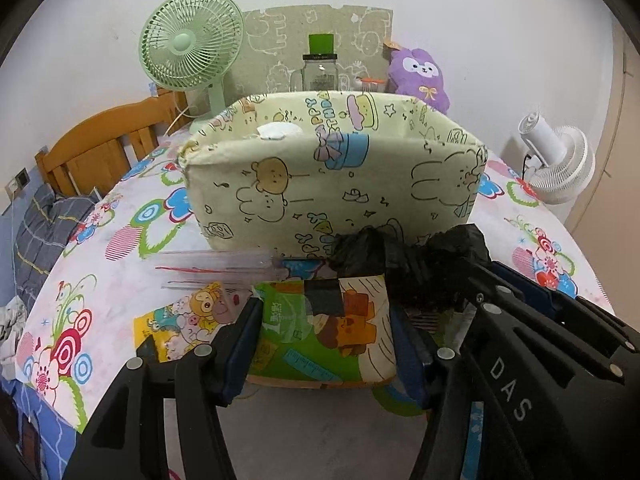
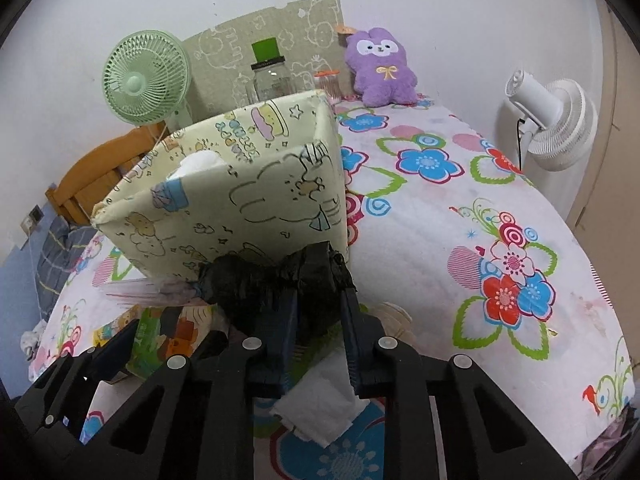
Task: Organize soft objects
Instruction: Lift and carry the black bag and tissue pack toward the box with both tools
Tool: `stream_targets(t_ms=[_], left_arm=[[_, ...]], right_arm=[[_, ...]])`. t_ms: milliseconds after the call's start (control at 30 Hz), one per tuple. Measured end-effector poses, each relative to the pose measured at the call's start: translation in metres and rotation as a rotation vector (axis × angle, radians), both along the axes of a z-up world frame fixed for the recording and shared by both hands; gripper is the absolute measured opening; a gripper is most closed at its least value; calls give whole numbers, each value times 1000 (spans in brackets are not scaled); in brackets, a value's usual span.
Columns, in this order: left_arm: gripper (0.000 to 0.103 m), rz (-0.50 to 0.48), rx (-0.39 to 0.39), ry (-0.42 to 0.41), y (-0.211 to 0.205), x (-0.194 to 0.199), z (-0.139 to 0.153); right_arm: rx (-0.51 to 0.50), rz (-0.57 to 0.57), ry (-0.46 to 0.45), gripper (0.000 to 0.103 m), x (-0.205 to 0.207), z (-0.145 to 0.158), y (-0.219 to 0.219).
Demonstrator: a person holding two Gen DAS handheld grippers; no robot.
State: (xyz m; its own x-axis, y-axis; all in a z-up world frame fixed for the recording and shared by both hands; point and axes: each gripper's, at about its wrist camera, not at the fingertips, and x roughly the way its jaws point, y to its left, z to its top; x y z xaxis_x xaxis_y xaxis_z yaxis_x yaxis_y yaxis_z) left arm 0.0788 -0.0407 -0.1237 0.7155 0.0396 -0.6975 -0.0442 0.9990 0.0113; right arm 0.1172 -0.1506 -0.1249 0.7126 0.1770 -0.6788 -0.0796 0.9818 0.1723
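A cream cartoon-print fabric box [image 1: 332, 184] stands on the floral table, with something white inside [image 1: 278, 130]. My left gripper [image 1: 326, 320] is shut on a colourful tissue pack [image 1: 320, 332] just in front of the box. My right gripper [image 2: 318, 292] is shut on a crumpled black plastic bag [image 2: 256, 280], right of the pack and against the box's [image 2: 224, 196] front wall. The bag also shows in the left wrist view [image 1: 404, 256]. A white folded tissue [image 2: 320, 412] lies under the right gripper.
A clear plastic wrapper [image 1: 216, 268] lies left of the bag. A green fan [image 1: 192, 48], a glass jar [image 1: 320, 72] and a purple plush [image 2: 380, 68] stand behind the box. A white fan [image 2: 552, 120] stands off the table's right edge. A wooden bed frame [image 1: 96, 148] is at left.
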Motion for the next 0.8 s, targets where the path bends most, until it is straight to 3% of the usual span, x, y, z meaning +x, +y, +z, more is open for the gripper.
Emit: stream_targets(t_ms=[200,300,533,800], left_arm=[[63,3,-8,1,3,-5,2],[63,5,-9,-9,4,-7,4],[63,6,-13,-20,5,-10,9],[63,0,-13,-54,4,-16,28]], right_arm=[[10,10,5,25,-4,2,2],[7,20,-11,18,-7,6,5],[11,24,-27,15,-11,12,7],[12,17,-57,14,-18,28,7]])
